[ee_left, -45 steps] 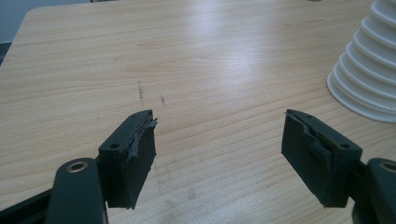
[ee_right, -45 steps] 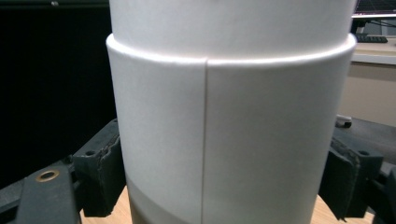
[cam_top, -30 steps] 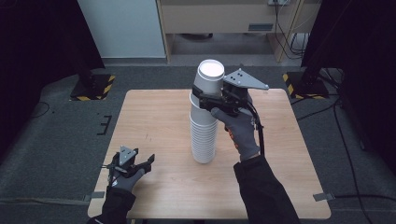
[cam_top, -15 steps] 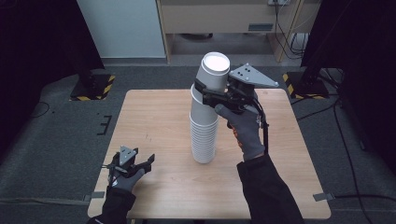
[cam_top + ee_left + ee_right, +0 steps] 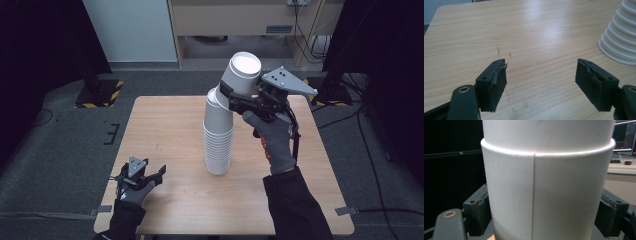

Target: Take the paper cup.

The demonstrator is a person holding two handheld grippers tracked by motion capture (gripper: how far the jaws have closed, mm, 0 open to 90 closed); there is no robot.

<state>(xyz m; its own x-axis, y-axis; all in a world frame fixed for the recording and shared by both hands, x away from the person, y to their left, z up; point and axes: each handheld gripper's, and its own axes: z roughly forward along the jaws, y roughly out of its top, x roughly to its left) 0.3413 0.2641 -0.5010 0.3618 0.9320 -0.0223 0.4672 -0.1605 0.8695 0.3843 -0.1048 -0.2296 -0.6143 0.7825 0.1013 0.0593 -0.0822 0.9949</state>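
Note:
A tall stack of upturned white paper cups [image 5: 218, 145] stands mid-table. My right gripper [image 5: 234, 98] is shut on the top cup [image 5: 242, 73], which is raised and tilted to the right off the stack's upper end. In the right gripper view that cup [image 5: 546, 182] sits between both pads [image 5: 477, 211], with a second rim line above them. My left gripper [image 5: 145, 176] rests low near the table's front left corner, open and holding nothing. In the left gripper view [image 5: 541, 82] the stack's base [image 5: 620, 42] lies far right.
The wooden table [image 5: 165, 125] has bare surface left of the stack and in front of it. Beyond the far edge are a white panel [image 5: 130, 30], a low cabinet [image 5: 235, 20] and cables on the grey floor. Black-and-yellow stand feet [image 5: 100, 95] sit at the back left.
The right gripper has lifted the top cup higher and tipped it rightward, so it leans away from the stack. The left gripper has stayed in place.

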